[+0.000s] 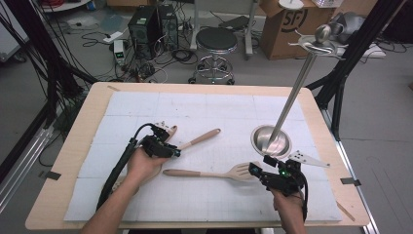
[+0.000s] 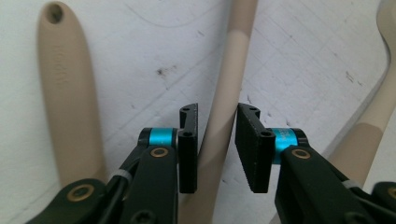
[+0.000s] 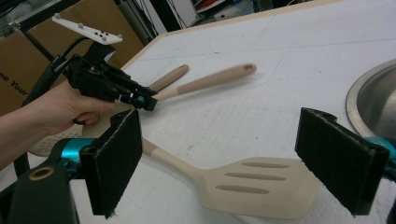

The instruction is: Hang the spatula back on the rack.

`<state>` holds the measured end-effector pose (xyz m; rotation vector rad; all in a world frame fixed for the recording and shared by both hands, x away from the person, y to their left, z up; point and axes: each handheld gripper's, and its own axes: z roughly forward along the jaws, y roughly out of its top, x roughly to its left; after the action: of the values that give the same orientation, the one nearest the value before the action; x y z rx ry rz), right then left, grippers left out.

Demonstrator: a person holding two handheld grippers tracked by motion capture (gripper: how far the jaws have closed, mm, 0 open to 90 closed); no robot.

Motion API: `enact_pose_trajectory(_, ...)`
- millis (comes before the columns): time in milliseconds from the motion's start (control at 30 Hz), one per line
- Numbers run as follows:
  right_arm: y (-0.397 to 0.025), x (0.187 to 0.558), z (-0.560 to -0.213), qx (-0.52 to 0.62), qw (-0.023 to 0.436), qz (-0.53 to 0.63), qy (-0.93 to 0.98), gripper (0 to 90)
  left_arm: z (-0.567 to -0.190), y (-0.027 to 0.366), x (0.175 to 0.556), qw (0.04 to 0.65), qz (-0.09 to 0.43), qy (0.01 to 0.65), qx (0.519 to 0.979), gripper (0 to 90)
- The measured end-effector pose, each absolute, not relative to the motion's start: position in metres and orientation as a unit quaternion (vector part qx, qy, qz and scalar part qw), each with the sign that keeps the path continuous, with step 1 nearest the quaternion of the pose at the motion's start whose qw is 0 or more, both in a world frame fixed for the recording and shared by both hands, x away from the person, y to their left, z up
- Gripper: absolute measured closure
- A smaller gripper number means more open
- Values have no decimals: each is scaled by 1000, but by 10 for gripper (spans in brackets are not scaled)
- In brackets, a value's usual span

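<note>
I have the left gripper [image 1: 168, 146] set down over the handle of a wooden spoon [image 1: 200, 139], which lies on the white mat [image 1: 219, 109] left of centre, its handle pointing far-right. In the left gripper view its jaws stand partly open astride that handle [image 2: 219, 126], one pad touching the wood, the other a little off it, so nothing is clamped yet. I judge this is the line-up before the squeeze: straddling the shaft keeps it from rolling away.

The right gripper [image 1: 265, 171] sits near the right edge, jaws spread wide and empty, framing the head of the slotted spatula [image 1: 242, 171]. The spatula [image 3: 254, 186] lies flat, with its handle running left toward my other hand.

Just beyond the right gripper stands the steel rack base [image 1: 271, 138] with its slanted pole [image 1: 294, 92], so lifting room there is tight on the far-right side. The middle and far part of the mat are open. A third handle [image 2: 70, 98] lies beside the spoon, close on the left.
</note>
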<state>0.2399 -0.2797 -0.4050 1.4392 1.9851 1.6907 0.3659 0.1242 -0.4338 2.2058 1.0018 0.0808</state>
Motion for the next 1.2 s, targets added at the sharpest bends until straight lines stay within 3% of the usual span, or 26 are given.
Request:
enact_pose_trajectory(167,-280,240,-405,481,85,566,664,145,-423,132,366,362,46,389,846,783)
enact_pose_trajectory(500,-281,240,-405,482,88,567,662,147,-404,152,362,452,42,408,792,787)
enact_pose_trajectory(767,-282,239,-404,482,88,568,661,148,-398,165,363,469,70,432,767,787)
enact_pose_trajectory(1200,-282,238,-404,484,87,570,658,149,-385,153,353,585,-35,398,706,787)
